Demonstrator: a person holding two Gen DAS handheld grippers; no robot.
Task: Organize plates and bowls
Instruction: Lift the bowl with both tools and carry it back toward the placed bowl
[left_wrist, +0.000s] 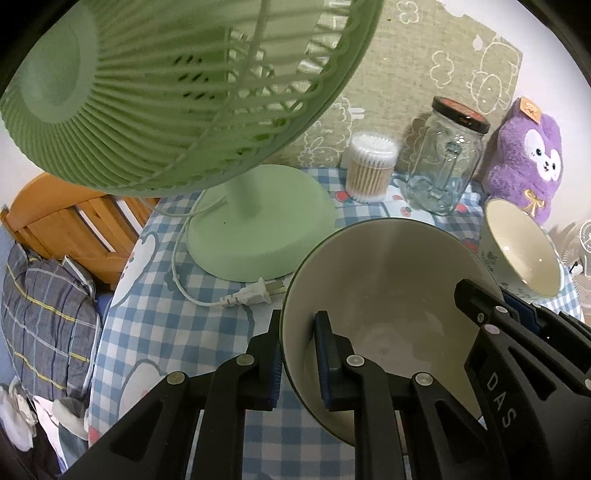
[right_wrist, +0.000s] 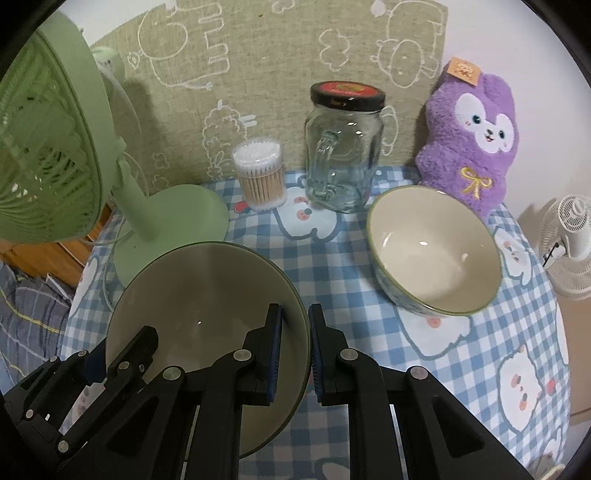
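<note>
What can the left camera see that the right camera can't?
Only the left view shows the fan's plug lying on the cloth, and the wooden chair with the plaid bundle beside the table. Only the right view shows the purple toy's whole face. Both show the fan, swabs, jar, the far bowl, and the near bowl with each tool straddling its rim.
</note>
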